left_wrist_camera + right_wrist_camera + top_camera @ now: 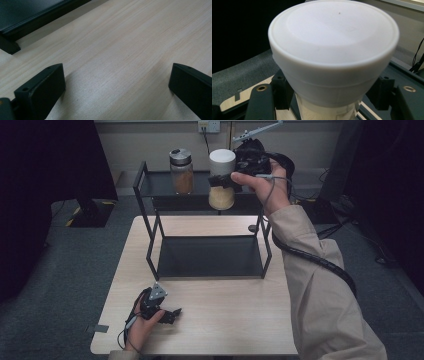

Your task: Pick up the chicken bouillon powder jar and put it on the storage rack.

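Observation:
A jar with a white lid [222, 179] and pale granules inside hangs in the air above the black rack's top shelf [160, 185]. My right gripper [220, 181] is shut on it just under the lid. In the right gripper view the white-lidded jar [333, 50] sits between the two jaws, whose pads press on its neck. A second jar with a silver lid [181, 171] and brown contents stands on the top shelf at the left. My left gripper [172, 314] rests on the wooden table [225, 320] near its front edge, jaws open with nothing between them; left gripper [117, 82].
The black two-level metal rack has a lower shelf [210, 257] lying on the table. Its corner [10, 45] is beyond my left gripper. A wall socket [208, 126] is behind the rack, and dark floor surrounds the table.

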A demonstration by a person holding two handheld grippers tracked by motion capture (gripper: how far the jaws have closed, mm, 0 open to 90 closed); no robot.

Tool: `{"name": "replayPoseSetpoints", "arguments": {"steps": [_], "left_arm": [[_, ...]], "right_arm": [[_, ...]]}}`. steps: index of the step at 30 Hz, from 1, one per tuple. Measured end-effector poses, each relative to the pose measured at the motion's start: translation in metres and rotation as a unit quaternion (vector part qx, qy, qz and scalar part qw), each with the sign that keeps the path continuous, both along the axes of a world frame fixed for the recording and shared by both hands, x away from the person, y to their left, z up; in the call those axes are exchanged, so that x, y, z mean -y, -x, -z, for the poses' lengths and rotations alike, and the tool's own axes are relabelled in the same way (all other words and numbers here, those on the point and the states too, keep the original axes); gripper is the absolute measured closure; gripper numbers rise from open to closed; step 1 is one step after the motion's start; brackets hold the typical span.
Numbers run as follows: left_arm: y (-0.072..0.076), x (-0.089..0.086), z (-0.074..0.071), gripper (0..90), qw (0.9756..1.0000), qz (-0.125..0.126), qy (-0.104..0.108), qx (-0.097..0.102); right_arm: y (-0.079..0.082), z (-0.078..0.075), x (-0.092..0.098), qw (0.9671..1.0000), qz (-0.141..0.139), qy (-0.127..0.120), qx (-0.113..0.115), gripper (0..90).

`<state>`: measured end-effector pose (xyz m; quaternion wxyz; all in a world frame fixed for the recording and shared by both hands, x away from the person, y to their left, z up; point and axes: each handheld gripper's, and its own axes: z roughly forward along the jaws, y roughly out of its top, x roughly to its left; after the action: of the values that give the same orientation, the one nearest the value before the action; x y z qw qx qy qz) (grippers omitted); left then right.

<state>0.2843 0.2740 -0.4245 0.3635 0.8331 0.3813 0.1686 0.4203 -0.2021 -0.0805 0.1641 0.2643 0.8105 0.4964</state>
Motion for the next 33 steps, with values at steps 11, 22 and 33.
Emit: {"name": "replayPoseSetpoints", "arguments": {"steps": [11, 22, 33], "left_arm": [[0.000, 0.000, 0.000, 0.0, 1.0000, 0.000, 0.001, 0.000], [0.000, 0.000, 0.000, 0.0, 1.0000, 0.000, 0.000, 0.000], [0.000, 0.000, 0.000, 0.0, 1.0000, 0.000, 0.000, 0.000]], "right_arm": [[-0.017, -0.009, -0.007, 0.9998, 0.017, 0.001, 0.004, 33.6], [-0.040, -0.011, -0.015, 0.9990, 0.044, 0.000, 0.004, 33.6], [-0.058, 0.000, -0.020, 0.9981, 0.061, 0.002, -0.007, 33.6]]}}
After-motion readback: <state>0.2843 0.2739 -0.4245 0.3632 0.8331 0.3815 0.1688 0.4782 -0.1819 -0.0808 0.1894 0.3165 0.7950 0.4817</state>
